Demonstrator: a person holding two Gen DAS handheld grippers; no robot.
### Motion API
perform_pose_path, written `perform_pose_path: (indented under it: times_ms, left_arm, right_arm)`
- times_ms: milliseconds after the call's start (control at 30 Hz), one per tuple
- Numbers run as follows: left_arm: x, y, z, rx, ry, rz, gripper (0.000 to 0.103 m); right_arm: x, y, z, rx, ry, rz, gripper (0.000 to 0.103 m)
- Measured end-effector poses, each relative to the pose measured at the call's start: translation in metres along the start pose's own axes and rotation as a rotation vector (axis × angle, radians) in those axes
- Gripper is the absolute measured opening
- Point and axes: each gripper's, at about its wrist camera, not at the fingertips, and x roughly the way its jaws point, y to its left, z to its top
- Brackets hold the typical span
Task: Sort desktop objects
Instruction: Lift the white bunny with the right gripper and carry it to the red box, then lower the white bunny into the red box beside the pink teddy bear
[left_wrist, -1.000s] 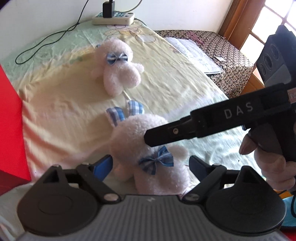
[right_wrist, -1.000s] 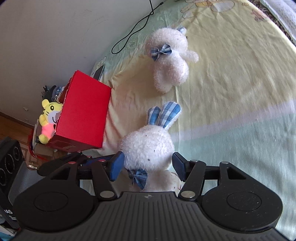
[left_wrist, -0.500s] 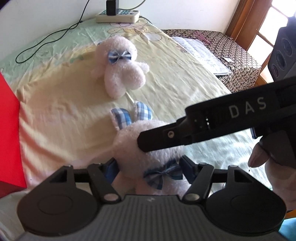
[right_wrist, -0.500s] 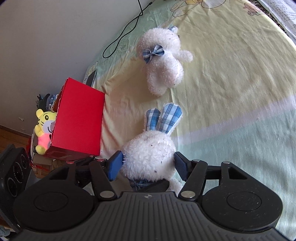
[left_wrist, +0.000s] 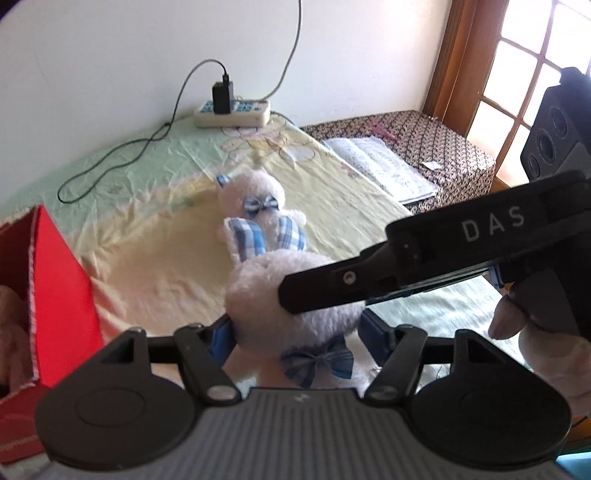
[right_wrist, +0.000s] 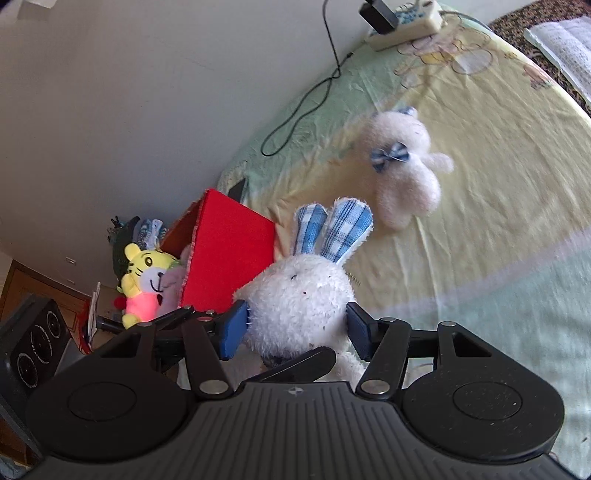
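Observation:
A white plush rabbit (left_wrist: 258, 295) with blue plaid ears and a blue bow hangs a little above the yellow sheet, held from two sides. My left gripper (left_wrist: 297, 334) is shut on its body near the bow. My right gripper (right_wrist: 297, 330) has its blue pads pressed on the rabbit's head (right_wrist: 299, 295), jaws still closing a little. In the left wrist view one black right finger (left_wrist: 332, 288) crosses in front of the head. A second white plush (left_wrist: 255, 192) (right_wrist: 402, 170) with a blue bow lies on the sheet beyond. The red box (left_wrist: 62, 288) (right_wrist: 229, 258) stands at the left.
A yellow tiger plush (right_wrist: 144, 280) and a pinkish toy sit at the red box's opening. A power strip (left_wrist: 232, 110) with a black cable lies at the wall. An open book (left_wrist: 380, 170) rests on a patterned stand, right. A black speaker (left_wrist: 554, 140) stands by the window.
The left jaws went from wide around the rabbit to shut on it. Both grippers then rose with the rabbit, and more of the wall and the red box came into view.

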Motion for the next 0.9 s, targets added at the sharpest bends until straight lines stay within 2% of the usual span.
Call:
perform_pose_path:
  times_ms: [233, 433, 600, 800, 900]
  left_arm:
    - [-0.068, 0.059, 0.011, 0.02, -0.144, 0.042, 0.07]
    - [-0.099, 0.113, 0.009, 0.021, -0.203, 0.11, 0.071]
    - [-0.099, 0.15, 0.001, -0.011, -0.199, 0.166, 0.071]
    - [-0.079, 0.188, -0.014, -0.078, -0.142, 0.156, 0.07]
    - [-0.071, 0.192, -0.021, -0.069, -0.126, 0.17, 0.07]
  right_arm:
    - [0.018, 0.08, 0.007, -0.111, -0.089, 0.065, 0.061]
    - [0.056, 0.133, 0.018, -0.205, -0.105, 0.103, 0.061]
    - [0.095, 0.162, 0.025, -0.268, -0.067, 0.103, 0.061]
    - [0.134, 0.177, 0.026, -0.324, -0.003, 0.04, 0.061]
    - [0.145, 0.181, 0.028, -0.343, 0.015, 0.01, 0.061]
